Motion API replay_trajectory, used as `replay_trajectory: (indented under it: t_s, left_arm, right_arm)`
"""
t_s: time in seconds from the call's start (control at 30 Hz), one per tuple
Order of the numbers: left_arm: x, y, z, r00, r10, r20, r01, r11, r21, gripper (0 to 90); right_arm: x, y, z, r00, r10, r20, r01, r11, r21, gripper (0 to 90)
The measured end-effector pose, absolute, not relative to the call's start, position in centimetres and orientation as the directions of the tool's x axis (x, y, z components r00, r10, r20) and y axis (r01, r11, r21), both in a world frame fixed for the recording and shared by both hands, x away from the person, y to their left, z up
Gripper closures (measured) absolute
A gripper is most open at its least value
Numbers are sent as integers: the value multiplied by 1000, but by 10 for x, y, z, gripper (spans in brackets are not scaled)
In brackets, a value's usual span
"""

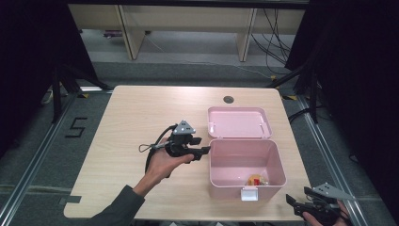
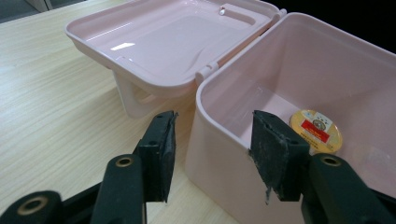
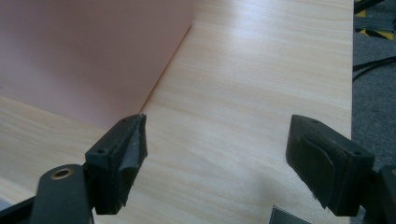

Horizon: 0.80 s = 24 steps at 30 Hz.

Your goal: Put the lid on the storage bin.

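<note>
L tool wide at pink box rim, tin inside, R tool wide

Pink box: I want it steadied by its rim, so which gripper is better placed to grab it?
Left. The left gripper is open with the pink box wall's rim between its jaws. The right gripper is open too, off the box's near right corner, at the table edge.

I can read one mark: a black "5" taped on the floor, left of the tabletop. In the left gripper view, the round tin in the pink box carries a red label with print too small for me to read.
</note>
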<state>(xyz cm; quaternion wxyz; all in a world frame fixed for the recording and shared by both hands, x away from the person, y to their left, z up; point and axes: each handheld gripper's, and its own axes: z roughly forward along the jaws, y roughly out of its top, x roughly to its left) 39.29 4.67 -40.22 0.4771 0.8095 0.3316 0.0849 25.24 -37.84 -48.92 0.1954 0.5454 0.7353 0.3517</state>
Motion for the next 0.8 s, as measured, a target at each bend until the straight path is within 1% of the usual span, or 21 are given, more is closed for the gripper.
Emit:
replay_trajectory:
  t_s: [0.13,0.17,0.23,0.27,0.3,0.43,0.6,0.63,0.7,0.77,0.8]
  left_arm:
    - [401,42,-402,766,618,-177,460,-334,823,511]
    - [402,40,-402,759,623,-189,468,-320,824,512]
    - [405,38,-402,764,619,-179,467,-341,816,522]
    - [406,36,-403,760,623,-186,470,-329,819,524]
    - [408,33,-402,765,620,-173,469,-352,810,528]
    - [411,27,-403,753,631,-185,479,-333,813,545]
    - [415,21,-405,754,637,-164,487,-372,790,583]
    - [416,18,-405,753,638,-161,488,-379,786,583]
    - [418,16,-405,754,638,-155,488,-386,783,598]
    - [419,14,-405,754,639,-152,494,-401,771,615]
    - [420,13,-406,753,642,-147,495,-405,768,620]
  right_arm:
    - [252,-378,-489,-327,939,101,667,154,729,215]
    - [253,-378,-490,-328,939,99,665,155,730,215]
    - [253,-378,-490,-329,939,97,665,158,730,215]
    - [253,-379,-490,-332,939,92,663,163,730,215]
    - [252,-379,-490,-330,939,100,665,156,730,216]
    - [253,-379,-490,-330,939,100,665,157,730,216]
    - [253,-379,-491,-339,936,93,660,166,733,216]
    - [254,-382,-490,-353,934,56,645,200,738,216]
    - [254,-382,-490,-355,933,57,644,200,738,216]
    - [254,-381,-491,-358,930,86,652,183,736,217]
    - [254,-382,-491,-358,932,60,644,200,738,218]
